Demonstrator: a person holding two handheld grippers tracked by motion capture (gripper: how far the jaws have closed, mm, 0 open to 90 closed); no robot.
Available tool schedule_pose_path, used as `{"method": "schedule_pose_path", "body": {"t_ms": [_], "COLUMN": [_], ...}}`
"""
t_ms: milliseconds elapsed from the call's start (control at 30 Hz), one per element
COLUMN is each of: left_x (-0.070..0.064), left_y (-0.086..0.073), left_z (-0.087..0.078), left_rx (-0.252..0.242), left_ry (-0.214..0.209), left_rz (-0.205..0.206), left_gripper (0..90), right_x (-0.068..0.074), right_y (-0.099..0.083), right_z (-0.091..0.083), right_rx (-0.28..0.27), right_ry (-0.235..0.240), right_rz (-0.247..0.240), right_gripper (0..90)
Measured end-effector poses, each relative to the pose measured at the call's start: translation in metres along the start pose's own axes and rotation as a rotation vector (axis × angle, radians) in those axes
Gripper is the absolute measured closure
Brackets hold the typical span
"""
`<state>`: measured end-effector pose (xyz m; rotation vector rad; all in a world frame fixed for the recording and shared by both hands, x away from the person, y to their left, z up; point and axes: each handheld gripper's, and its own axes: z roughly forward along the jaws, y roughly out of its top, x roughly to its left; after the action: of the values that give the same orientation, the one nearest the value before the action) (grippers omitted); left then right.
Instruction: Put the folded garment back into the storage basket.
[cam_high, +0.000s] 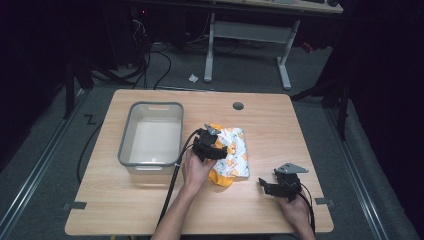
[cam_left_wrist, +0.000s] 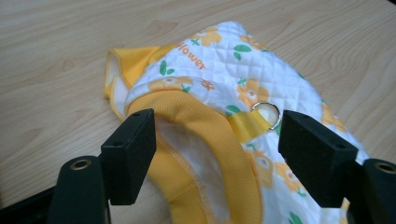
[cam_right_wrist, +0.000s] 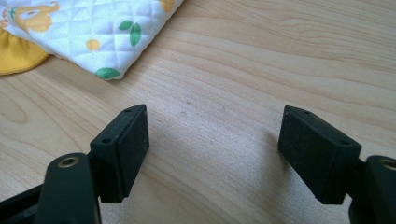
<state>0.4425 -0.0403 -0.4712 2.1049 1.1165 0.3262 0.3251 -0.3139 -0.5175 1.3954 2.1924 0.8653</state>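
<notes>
Left gripper (cam_left_wrist: 217, 140) sits jaws wide, straddling the quilted garment's (cam_left_wrist: 243, 93) yellow collar (cam_left_wrist: 205, 144) mid-table, probably not touching yet. Right gripper (cam_right_wrist: 212, 154) is also wide, off the garment's near corner over bare table (cam_right_wrist: 233, 70). Left is nearer; grey bin (cam_high: 150, 134) lies to its left.

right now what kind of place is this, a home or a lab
Probably a lab or recording workspace: a bare wooden table on grey carpet, loose cables on the floor and another desk frame behind, in a dark room.

both grippers (cam_high: 209, 142) (cam_high: 272, 184) wide-jawed
</notes>
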Motion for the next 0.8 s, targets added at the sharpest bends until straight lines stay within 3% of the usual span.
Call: {"method": "schedule_pose_path", "body": {"t_ms": [233, 433, 667, 800], "left_x": [-0.004, 0.0, 0.003, 0.007], "left_y": [0.002, 0.0, -0.003, -0.008], "left_z": [0.013, 0.025, 0.036, 0.046], "left_rx": [0.014, 0.035, 0.074, 0.108], "left_ry": [0.009, 0.022, 0.073, 0.05], "left_rz": [-0.002, -0.024, -0.019, -0.052], "left_gripper": [27.5, 27.7, 27.8, 25.7], "right_x": [0.0, 0.0, 0.0, 0.0], "right_y": [0.0, 0.0, 0.0, 0.0], "right_z": [0.0, 0.0, 0.0, 0.0], "right_rx": [0.0, 0.0, 0.0, -0.001], "right_ry": [0.0, 0.002, 0.002, 0.003], "right_rz": [0.0, -0.002, -0.002, -0.003], "right_gripper": [24.8, 24.8, 24.8, 24.8]}}
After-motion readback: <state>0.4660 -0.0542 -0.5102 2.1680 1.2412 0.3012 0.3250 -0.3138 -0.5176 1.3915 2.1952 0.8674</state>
